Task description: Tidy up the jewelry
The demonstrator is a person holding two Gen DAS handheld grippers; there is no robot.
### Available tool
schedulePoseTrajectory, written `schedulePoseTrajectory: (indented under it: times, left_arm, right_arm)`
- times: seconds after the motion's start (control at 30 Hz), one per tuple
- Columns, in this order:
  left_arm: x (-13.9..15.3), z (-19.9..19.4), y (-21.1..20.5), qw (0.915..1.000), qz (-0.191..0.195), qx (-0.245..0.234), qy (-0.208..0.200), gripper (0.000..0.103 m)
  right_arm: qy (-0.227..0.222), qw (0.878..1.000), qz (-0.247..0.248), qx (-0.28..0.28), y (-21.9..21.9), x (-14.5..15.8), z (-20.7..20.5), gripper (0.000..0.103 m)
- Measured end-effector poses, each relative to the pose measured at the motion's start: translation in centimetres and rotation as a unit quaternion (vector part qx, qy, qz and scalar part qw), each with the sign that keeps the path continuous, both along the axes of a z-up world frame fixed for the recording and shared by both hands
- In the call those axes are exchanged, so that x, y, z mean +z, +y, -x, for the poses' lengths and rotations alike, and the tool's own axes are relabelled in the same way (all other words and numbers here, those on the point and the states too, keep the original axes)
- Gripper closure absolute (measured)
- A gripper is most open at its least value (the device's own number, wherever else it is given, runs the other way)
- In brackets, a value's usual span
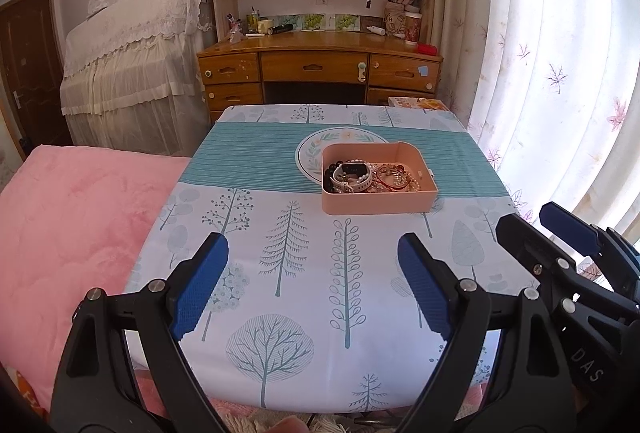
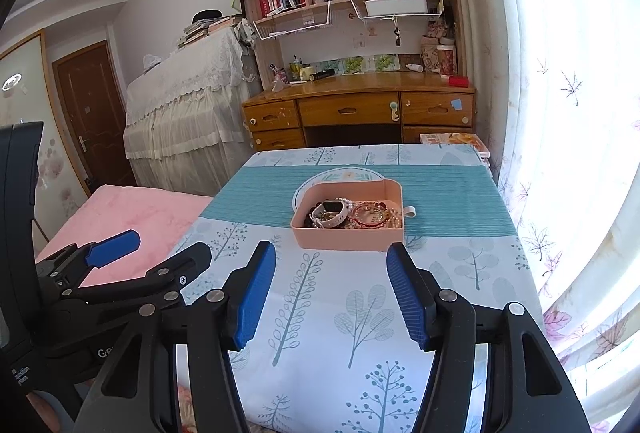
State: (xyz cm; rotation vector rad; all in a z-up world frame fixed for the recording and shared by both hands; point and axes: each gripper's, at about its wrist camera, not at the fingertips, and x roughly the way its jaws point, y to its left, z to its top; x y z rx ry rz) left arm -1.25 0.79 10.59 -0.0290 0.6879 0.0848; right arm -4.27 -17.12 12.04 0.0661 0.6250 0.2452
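Observation:
A pink tray point(image 1: 376, 201) point(image 2: 344, 237) sits mid-table on the tree-print cloth. It holds a heap of jewelry: a white-strapped watch point(image 1: 352, 177) point(image 2: 330, 215), dark beads, red bangles point(image 1: 390, 175) point(image 2: 368, 215) and pearl strings. My left gripper point(image 1: 312, 253) hangs open over the near part of the table, well short of the tray, nothing between its blue pads. My right gripper point(image 2: 330, 265) is also open and empty, just short of the tray's near wall. Each gripper shows at the edge of the other's view.
A round plate-like mat point(image 1: 316, 149) lies partly under the tray on the teal band. A pink blanket point(image 1: 72, 233) lies left of the table. Beyond are a wooden desk point(image 1: 320, 65) with shelves, a lace-covered piece of furniture point(image 1: 132, 73) and curtains point(image 1: 560, 73) on the right.

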Motion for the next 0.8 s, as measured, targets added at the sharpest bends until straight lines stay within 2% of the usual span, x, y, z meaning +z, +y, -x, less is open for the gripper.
schedulePoseTrajectory:
  times: [0.8]
  left_arm:
    - [0.06, 0.1, 0.2, 1.0, 0.001, 0.0, 0.002, 0.018]
  right_arm:
    - [0.0, 1.0, 0.004, -0.001, -0.27, 0.25, 0.71, 0.044]
